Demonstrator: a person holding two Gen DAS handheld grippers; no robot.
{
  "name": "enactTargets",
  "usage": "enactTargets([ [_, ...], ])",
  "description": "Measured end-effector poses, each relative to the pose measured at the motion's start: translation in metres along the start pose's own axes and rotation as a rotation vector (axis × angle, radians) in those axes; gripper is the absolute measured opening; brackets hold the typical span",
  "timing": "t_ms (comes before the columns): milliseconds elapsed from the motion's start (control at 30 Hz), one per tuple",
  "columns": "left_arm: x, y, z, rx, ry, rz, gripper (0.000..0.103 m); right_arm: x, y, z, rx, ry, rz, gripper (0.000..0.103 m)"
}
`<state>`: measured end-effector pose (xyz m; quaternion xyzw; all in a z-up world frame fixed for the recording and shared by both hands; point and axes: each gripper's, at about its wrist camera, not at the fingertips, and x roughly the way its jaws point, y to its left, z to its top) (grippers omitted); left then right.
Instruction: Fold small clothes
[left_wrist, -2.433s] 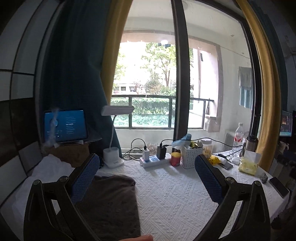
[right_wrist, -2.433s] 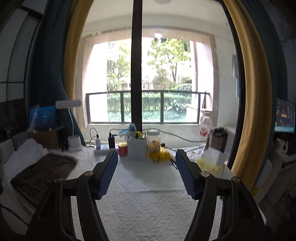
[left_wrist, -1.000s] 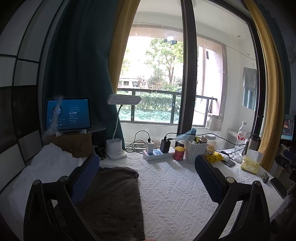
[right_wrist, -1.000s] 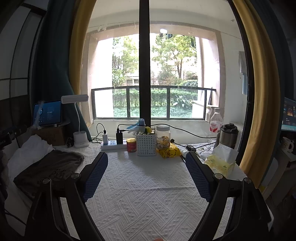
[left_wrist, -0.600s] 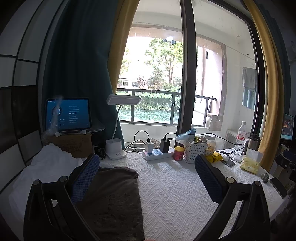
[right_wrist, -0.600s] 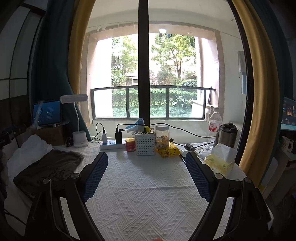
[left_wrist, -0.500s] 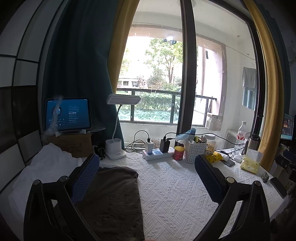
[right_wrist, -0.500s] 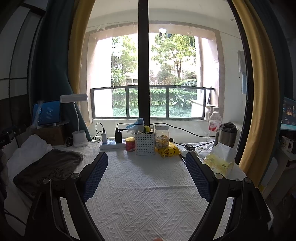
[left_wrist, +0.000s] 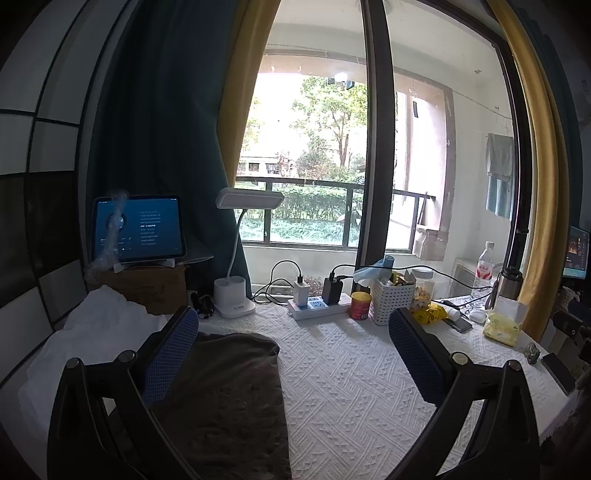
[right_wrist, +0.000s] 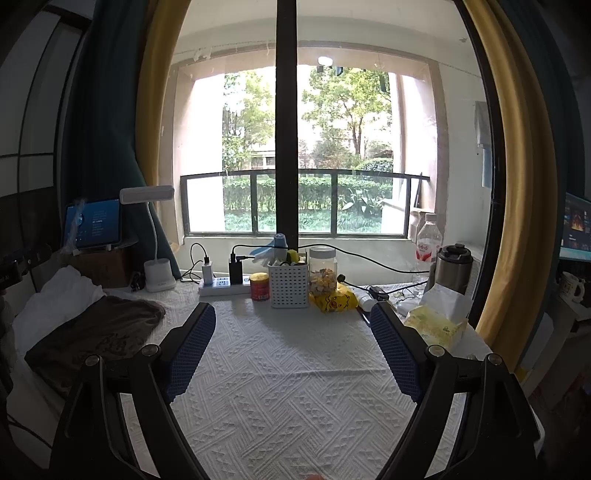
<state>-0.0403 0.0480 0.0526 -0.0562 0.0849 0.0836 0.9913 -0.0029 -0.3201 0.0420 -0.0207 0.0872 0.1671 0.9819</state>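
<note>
Both claws hang above the desk (right_wrist: 295, 387) with nothing in them. The left claw (left_wrist: 291, 339) has its blue pads spread wide apart, and the right claw (right_wrist: 291, 332) is parted just as widely; neither touches cloth.

The brown garment (left_wrist: 225, 387) is the thing to watch. Take the white lamp (left_wrist: 234, 295) as the marker: the garment lies on the near side of the lamp, flat on the white woven cloth, its far edge rounded and its long side running toward the person. It looks like a tidy oblong with a neat edge, though its near end runs out of view behind the left claw. A white piece of cloth (left_wrist: 96, 325) lies crumpled to the left of the lamp, partly beneath the brown one. To the right of the lamp stand a power strip (left_wrist: 319, 306), a red tin (left_wrist: 360, 304) and a white basket (left_wrist: 393, 299).

As I judge it, this fits two stages: a brown garment laid out flat and waiting for its fold, or one already folded into a packet and set aside. The pictures do not settle which. Any further work on it would call for the left claw, which is nearer, to come down on an edge and close on a single layer without dragging the white cloth under it.
</note>
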Motion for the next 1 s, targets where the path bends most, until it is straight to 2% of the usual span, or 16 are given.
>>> enactTargets([
  [1000,0.004,-0.0001,-0.0028,0.011,0.007,-0.013,0.102,0.0012,0.0031,0.0009,0.0,0.019,0.003,0.088],
])
